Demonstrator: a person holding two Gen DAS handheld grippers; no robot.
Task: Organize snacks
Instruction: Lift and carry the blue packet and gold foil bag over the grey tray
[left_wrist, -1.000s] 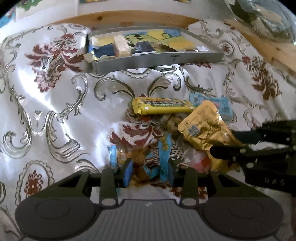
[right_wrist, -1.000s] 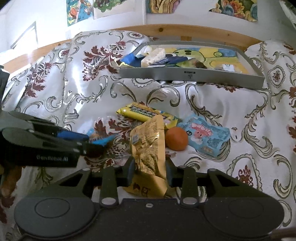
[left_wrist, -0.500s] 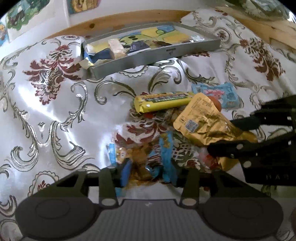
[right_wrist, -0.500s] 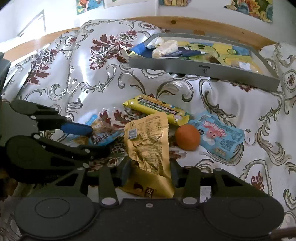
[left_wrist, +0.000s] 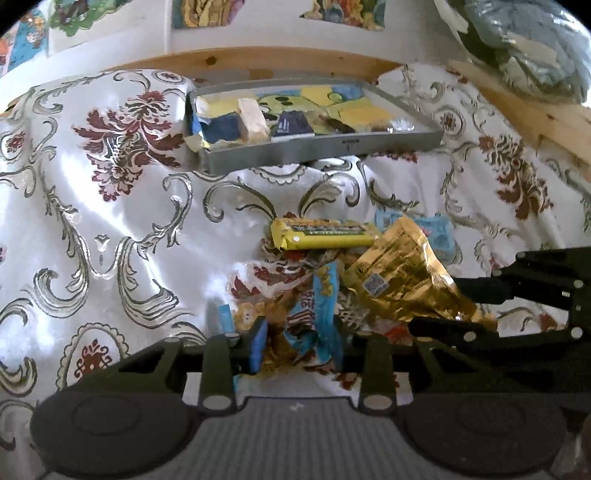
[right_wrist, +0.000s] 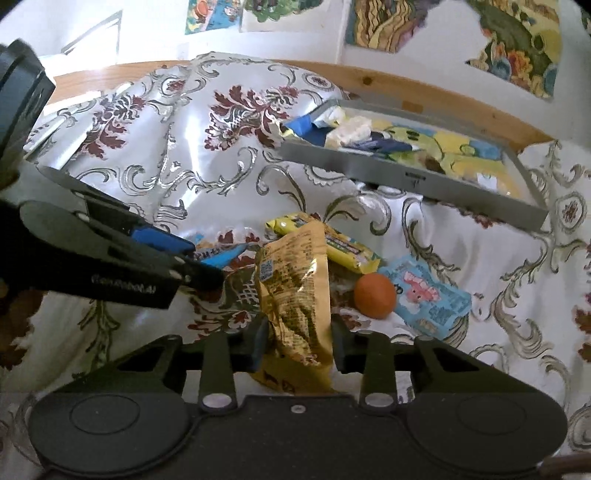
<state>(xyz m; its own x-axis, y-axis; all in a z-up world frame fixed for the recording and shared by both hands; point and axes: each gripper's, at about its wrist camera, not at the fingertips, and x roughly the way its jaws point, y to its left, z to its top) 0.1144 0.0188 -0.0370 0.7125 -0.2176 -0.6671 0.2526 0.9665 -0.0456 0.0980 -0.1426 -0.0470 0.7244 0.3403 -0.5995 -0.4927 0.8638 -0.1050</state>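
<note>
The left gripper was closing its fingers on a blue packet; the right gripper pinched a gold pouch. Both slick wrappers might have slipped on the way to the far tray, or the crowded grippers collided.

Looking down at a slant from low and close over the flowery cloth, 2 views side by side. Left view facing the gray tray straight ahead; right view seeing that tray further right. Both sharing the yellow bar and gold bag up close.
</note>
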